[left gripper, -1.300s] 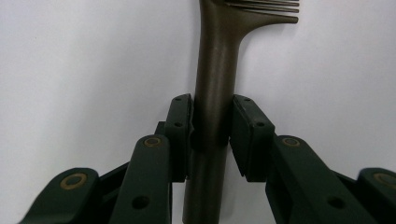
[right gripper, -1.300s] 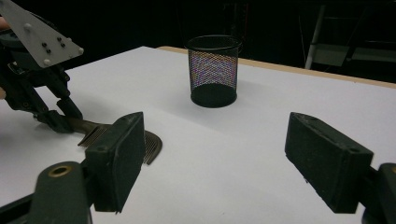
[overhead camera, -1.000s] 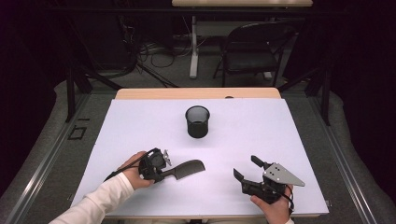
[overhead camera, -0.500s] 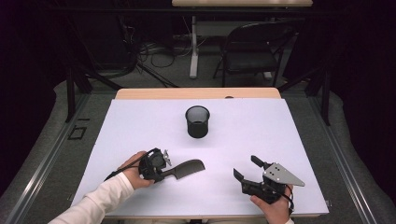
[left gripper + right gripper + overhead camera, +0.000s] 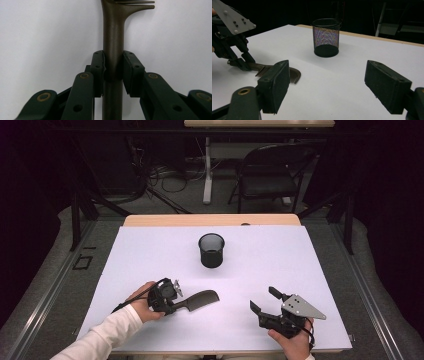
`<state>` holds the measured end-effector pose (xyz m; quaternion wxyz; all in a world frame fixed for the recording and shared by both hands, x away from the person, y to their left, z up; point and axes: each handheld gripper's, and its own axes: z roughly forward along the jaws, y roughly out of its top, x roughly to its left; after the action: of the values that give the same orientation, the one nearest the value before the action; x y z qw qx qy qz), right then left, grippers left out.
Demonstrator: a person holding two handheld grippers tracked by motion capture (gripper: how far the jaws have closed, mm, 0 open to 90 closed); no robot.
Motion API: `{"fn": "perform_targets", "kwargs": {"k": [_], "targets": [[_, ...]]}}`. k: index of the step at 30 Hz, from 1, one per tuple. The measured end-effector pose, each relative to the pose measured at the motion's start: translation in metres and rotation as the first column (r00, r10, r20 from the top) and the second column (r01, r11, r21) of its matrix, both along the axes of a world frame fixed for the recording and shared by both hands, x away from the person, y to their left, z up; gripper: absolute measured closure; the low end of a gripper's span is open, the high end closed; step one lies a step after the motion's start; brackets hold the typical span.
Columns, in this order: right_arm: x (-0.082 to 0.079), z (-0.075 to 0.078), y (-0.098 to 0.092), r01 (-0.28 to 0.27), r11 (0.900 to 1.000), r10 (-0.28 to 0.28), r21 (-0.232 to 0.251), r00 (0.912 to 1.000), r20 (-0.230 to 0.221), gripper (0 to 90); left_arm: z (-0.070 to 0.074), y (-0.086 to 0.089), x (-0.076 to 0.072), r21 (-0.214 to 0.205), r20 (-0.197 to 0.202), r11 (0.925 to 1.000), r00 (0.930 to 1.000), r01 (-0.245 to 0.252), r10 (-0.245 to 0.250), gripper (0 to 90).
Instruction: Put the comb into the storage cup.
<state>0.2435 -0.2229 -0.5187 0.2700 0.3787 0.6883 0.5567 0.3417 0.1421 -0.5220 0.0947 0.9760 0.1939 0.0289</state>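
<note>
High view: over the last second nothing has shifted; both hands sit where they were, and the comb [image 5: 197,299] lies in the same spot on the near left of the bench [image 5: 310,270]. The left tool [image 5: 169,301] is clenched on the comb's handle, and the left gripper view shows the handle [image 5: 113,62] pinched squarely between the two pads, with the teeth at the far end. So I judge the grasp settled and the lift not yet begun: the comb seems to rest flat on the bench, pointing right from the tool.

The right tool [image 5: 262,301] rests at the near right, jaws spread with nothing between them, well apart from the comb. In the right gripper view its pads [image 5: 274,85] frame a bare stretch of bench.

A mesh cup [image 5: 211,250] stands upright near the middle, farther off than both tools and well apart from each. It looks the likely place for the comb, though that is only a guess. Between comb and cup the white surface is bare, so nothing blocks a carry. Beyond the far edge stand a chair [image 5: 270,175] and cables on the floor, all out of reach
</note>
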Motion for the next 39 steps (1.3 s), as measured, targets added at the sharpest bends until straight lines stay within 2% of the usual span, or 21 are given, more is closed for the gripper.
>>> {"fn": "perform_targets", "kwargs": {"k": [14, 23, 32, 39], "targets": [[0.000, 0.000, 0.000, -0.001, 1.0000, 0.001, -0.004, 1.0000, -0.001, 20.3, 0.007, 0.004, 0.000, -0.042, 0.018, 0.9987, 0.9994, -0.028, 0.029, 72.4], [0.000, 0.000, 0.000, -0.002, 1.0000, 0.002, -0.002, 1.0000, 0.001, 20.3, 0.013, 0.006, 0.002, -0.076, 0.044, 0.9960, 0.9977, -0.048, 0.052, 72.4], [0.000, 0.000, 0.000, -0.003, 1.0000, 0.003, -0.006, 1.0000, -0.002, 20.3, 0.022, 0.008, 0.003, -0.129, 0.064, 0.9891, 0.9948, -0.071, 0.079, 72.4], [0.000, 0.000, 0.001, -0.002, 1.0000, 0.002, -0.003, 1.0000, -0.004, 20.3, 0.029, 0.009, 0.003, -0.184, 0.079, 0.9792, 0.9916, -0.086, 0.102, 72.4]]}}
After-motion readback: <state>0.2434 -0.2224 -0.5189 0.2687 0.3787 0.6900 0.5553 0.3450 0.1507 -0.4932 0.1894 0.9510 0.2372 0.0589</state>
